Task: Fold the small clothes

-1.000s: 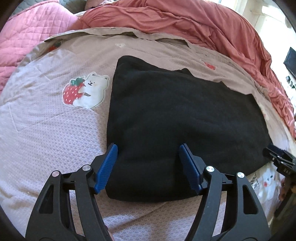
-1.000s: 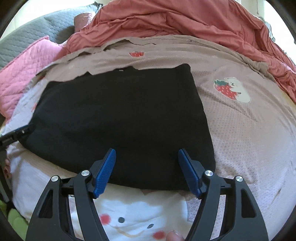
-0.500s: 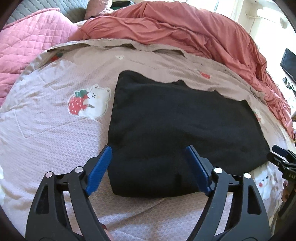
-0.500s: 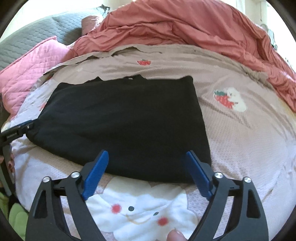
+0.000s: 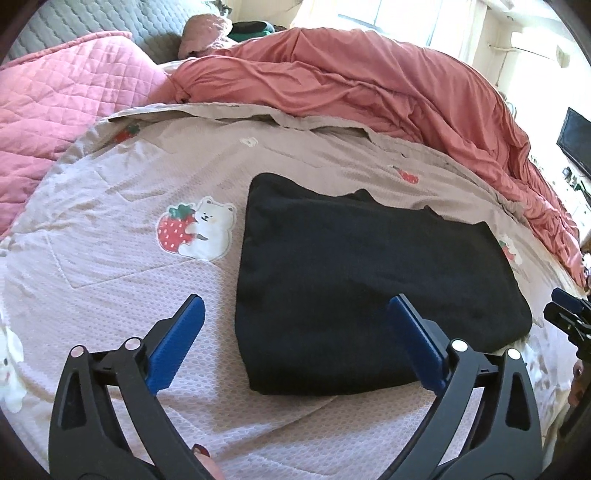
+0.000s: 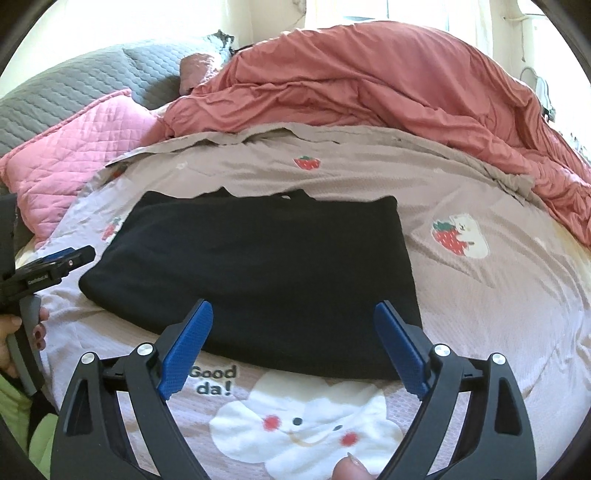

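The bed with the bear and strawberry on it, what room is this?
Most likely a bedroom. There is a bed sheet with bear and strawberry pictures, a pink quilted pillow and a rumpled red blanket, with a folded black garment lying on the sheet.

My right gripper [image 5: 569, 317] is cut off at the left view's edge; my hand [image 6: 14, 332] likewise.

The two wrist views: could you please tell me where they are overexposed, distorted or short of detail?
Left wrist view: the window at the top is blown out white, and the fisheye bends the bedspread into a dome. Right wrist view: the same glare sits along the top edge, with dark corners. In both, the black garment reads as an almost featureless dark patch, its folds barely visible.
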A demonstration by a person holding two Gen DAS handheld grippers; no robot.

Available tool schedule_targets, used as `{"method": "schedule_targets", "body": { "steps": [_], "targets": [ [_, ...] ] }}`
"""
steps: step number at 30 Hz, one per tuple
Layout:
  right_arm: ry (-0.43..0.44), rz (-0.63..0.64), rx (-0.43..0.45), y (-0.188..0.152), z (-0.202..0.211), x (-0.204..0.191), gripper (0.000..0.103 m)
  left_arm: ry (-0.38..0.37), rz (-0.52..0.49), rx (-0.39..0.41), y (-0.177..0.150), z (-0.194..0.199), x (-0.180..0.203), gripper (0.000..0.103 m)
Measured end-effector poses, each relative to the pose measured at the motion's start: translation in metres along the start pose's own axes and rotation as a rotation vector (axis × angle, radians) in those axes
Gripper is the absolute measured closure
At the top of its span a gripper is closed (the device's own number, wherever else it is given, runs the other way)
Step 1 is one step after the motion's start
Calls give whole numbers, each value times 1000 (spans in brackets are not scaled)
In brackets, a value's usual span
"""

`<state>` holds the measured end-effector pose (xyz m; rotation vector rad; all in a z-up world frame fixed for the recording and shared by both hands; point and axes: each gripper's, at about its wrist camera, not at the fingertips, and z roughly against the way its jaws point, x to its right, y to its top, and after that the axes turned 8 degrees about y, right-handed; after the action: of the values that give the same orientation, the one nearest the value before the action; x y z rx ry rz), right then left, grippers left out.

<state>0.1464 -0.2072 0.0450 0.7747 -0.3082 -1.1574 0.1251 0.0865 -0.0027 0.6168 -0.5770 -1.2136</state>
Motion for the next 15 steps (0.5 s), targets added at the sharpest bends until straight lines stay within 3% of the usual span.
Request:
{"method": "schedule_targets", "body": {
  "steps": [3, 4, 15],
  "targets": [
    [13, 14, 8, 4, 2, -8, 13, 1, 18, 6, 1, 3, -5, 10],
    [11, 18, 13, 5, 2, -11, 6, 0, 22, 7, 1, 3, -6, 10],
    [46, 54, 34, 15, 5, -39, 5, 0, 60, 16, 4, 8, -18, 10]
  ]
}}
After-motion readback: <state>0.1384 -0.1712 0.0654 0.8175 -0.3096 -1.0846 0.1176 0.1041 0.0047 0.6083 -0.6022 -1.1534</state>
